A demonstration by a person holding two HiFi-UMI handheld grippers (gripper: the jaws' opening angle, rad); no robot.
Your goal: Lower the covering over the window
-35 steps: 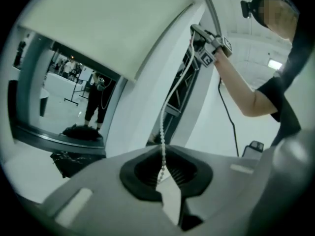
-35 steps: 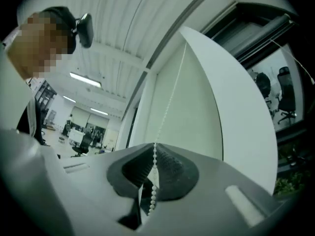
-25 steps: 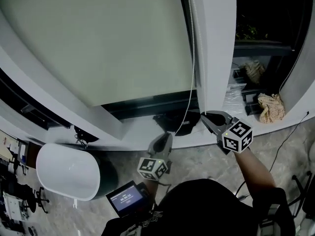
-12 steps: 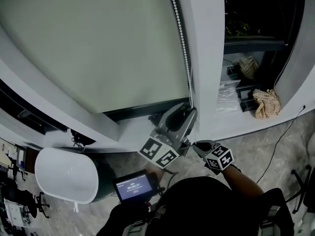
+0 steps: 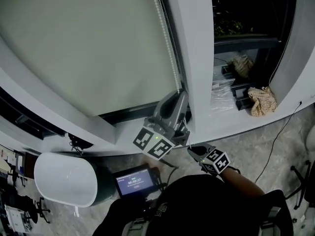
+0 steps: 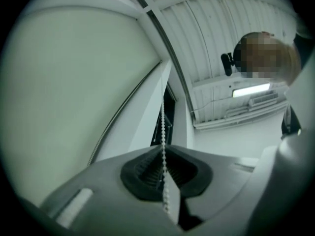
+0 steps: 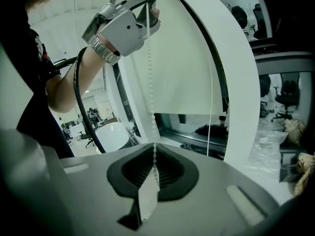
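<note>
Two grippers, one bead chain [image 7: 149,82], both clamped on the same strand.

- Left gripper [image 6: 163,149]: raised, nose tilted upward. Jaws have just been closing and are now pinched tight on the chain, which runs from between the pads straight up along the edge of the blind.
- Right gripper [image 7: 154,149]: lower down, below and to the right of the left one, nose tilted downward. Jaws clenched on the chain, and the beads come out of the pads at the top. The strand goes taut from there up into the left gripper.
- A second strand of the chain loop hangs free, just right of the gripped strand as seen from the right gripper.
- Roller blind [image 5: 88,43]: pale greenish sheet ahead of and above both grippers, covering most of the window. Its bottom edge sits close in front of the left gripper's tips. A dark strip of glass shows beneath it, above the sill.
- White pillar [image 5: 197,58]: stands just right of the left gripper's tips, with the chain hanging beside its left edge.

Containers:
- White rounded tub [image 5: 64,178]: on the floor, well off to the left of the left gripper and lower. Whether it holds anything cannot be told.
- Dark box-like shapes [image 5: 243,100]: on the ledge beyond the pillar, up and right of the right gripper. Too dim to say what is in them. A crumpled tan cloth [image 5: 260,100] lies just beside them.

Small lit screen [image 5: 135,181] sits below the left gripper, close to the person's body.
</note>
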